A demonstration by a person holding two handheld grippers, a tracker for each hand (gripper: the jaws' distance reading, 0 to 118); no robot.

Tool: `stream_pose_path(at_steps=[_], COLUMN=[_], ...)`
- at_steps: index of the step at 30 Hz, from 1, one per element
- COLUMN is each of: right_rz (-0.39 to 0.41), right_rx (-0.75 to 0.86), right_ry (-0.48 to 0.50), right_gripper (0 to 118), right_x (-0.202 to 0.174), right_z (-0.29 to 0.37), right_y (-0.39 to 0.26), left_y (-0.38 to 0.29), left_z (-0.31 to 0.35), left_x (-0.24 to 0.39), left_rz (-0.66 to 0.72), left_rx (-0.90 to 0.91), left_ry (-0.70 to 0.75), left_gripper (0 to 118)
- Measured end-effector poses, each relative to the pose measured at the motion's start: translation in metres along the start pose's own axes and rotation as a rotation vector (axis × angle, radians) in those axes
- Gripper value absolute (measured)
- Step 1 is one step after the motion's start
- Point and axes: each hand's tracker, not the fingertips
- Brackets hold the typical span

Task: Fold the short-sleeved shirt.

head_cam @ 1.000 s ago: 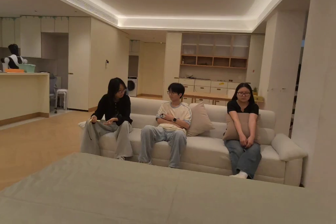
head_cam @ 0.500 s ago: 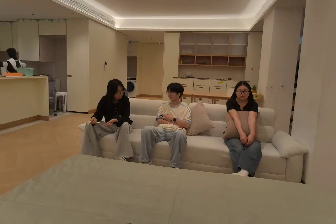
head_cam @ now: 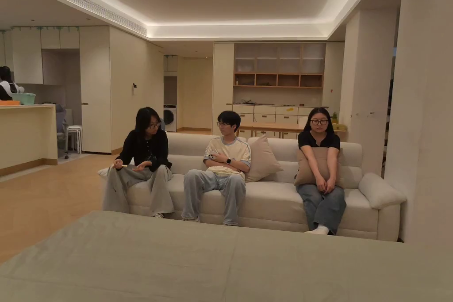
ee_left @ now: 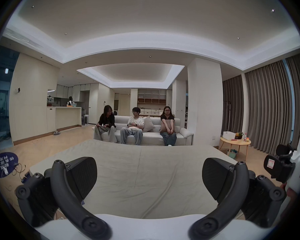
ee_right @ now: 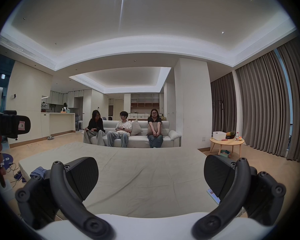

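While both tools hang with jaws spread wide and empty over the wide grey-green cloth-covered bed [ee_left: 145, 174], the left tool [ee_left: 149, 179] and right tool [ee_right: 151, 179] have no shirt between them. A crumpled blue garment [ee_right: 37, 171], possibly the shirt, lies just left of the right tool. Risk: grabbing bedcover instead.

Open-plan room, wood floor [head_cam: 48, 196]. Recessed ceiling cove [head_cam: 239, 28] lit. White sofa [head_cam: 274, 196] seats three people. Shelving [head_cam: 278, 68] on far wall; kitchen counter [head_cam: 26, 132] left; grey curtains [ee_right: 260, 105] and round side table [ee_right: 226, 142] right.
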Motion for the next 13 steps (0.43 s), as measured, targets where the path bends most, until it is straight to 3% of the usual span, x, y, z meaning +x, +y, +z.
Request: stream_pose_path(at_steps=[7, 10, 13], right_rz=[0.002, 0.008, 0.005], right_rx=[0.0, 0.004, -0.003], right_ry=[0.008, 0.009, 0.011], right_gripper=[118, 118, 118], right_x=[-0.003, -0.003, -0.003], right_z=[0.0, 0.0, 0.0], right_y=[-0.001, -0.003, -0.002], left_y=[-0.01, -0.004, -0.002], left_z=[0.012, 0.011, 0.008], left_x=[0.01, 0.002, 0.001], left_rz=[-0.058, 0.004, 0.032], left_rx=[0.178, 0.086, 0.065], left_ry=[0.198, 0.084, 0.118], left_gripper=[117, 118, 118])
